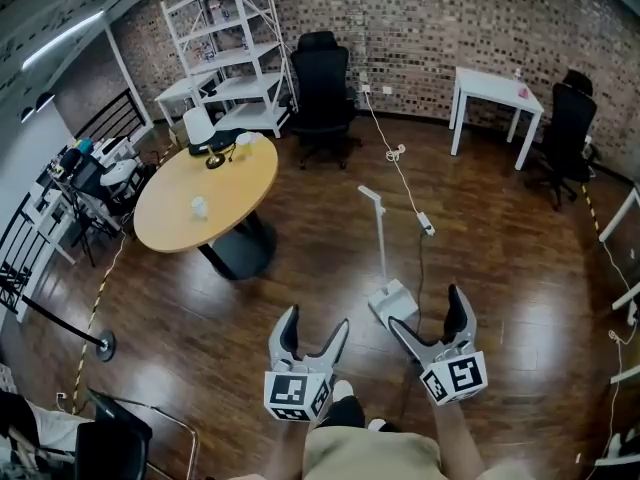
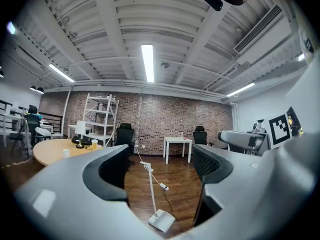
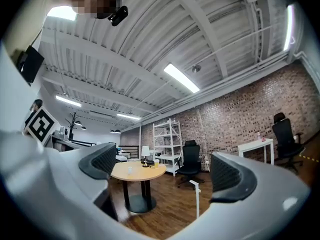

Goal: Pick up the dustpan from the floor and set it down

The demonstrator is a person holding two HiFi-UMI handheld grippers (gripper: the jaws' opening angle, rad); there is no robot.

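The white dustpan stands on the floor, handle upright, just beyond the right gripper. That one and the left gripper both gape wide, empty. I'd take the thin handle squarely, high up.

Dustpan on the floor, right of the round table

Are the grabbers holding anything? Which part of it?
Nothing. The left gripper and right gripper are both open and empty; the dustpan stands free on the floor.
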